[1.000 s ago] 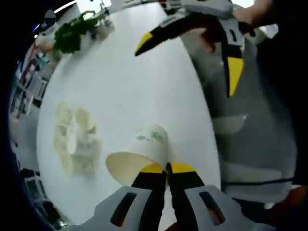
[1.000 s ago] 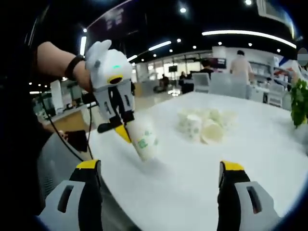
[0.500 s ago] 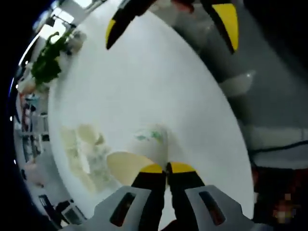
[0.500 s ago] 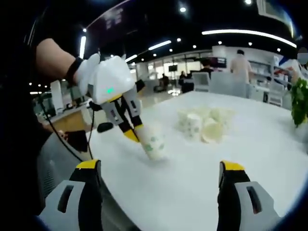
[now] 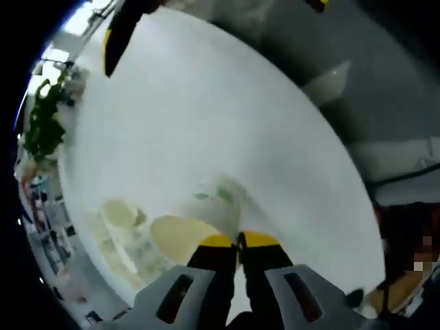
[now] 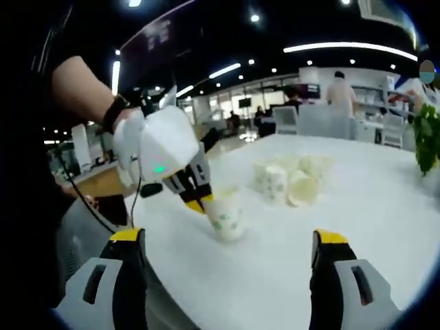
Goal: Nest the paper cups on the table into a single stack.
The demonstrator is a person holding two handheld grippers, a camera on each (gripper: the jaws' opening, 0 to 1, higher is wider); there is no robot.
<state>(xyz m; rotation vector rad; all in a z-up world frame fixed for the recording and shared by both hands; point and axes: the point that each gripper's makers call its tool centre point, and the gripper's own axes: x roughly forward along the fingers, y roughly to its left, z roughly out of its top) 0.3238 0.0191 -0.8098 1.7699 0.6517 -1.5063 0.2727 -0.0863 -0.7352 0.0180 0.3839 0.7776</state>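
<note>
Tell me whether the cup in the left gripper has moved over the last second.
Yes. In the right gripper view the paper cup, pinched by the left gripper, has swung from tilted to nearly upright and shifted toward the cup pile on the table.

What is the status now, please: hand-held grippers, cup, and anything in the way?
Left hand-held gripper shut on paper cup rim, cup near upright on table. Right hand-held gripper open, empty. Loose cup pile beyond; path clear.
</note>
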